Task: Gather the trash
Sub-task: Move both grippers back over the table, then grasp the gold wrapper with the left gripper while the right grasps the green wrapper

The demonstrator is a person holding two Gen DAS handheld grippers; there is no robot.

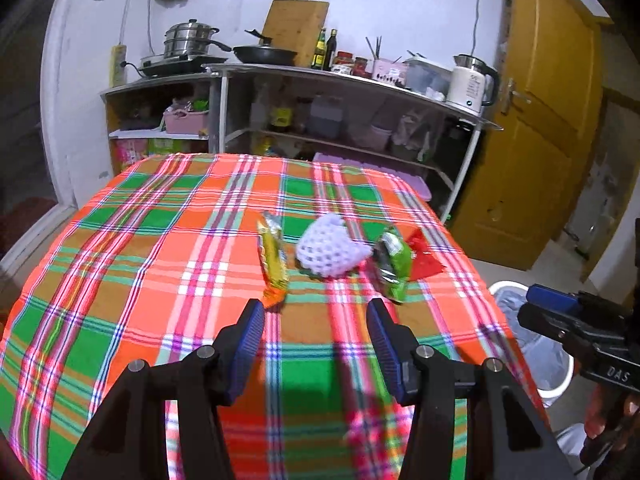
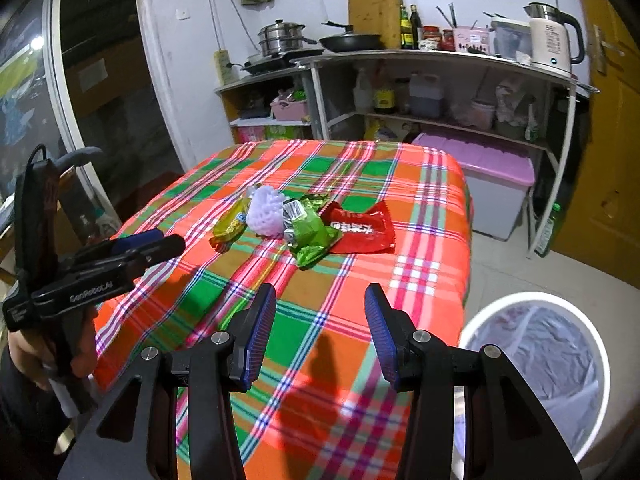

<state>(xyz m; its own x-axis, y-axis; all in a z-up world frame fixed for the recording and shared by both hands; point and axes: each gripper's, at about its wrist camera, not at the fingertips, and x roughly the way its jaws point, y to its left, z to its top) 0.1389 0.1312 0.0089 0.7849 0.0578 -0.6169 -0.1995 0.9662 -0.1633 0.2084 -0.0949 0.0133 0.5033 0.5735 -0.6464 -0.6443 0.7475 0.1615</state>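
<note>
Right wrist view showed nothing collected yet: yellow wrapper (image 2: 229, 225), foam net (image 2: 264, 214), green wrapper (image 2: 310, 232) and red wrapper (image 2: 360, 227) lay clustered on the table (image 2: 420, 264), bin (image 2: 536, 360) beside it, left gripper (image 1: 316, 316) and right gripper (image 2: 320, 300) both spread, empty.

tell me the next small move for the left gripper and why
Probably ease the left gripper forward and down onto the yellow-orange snack wrapper: its jaws stand open and empty, and that wrapper lies nearest on the plaid tablecloth, just ahead of its left finger.
</note>
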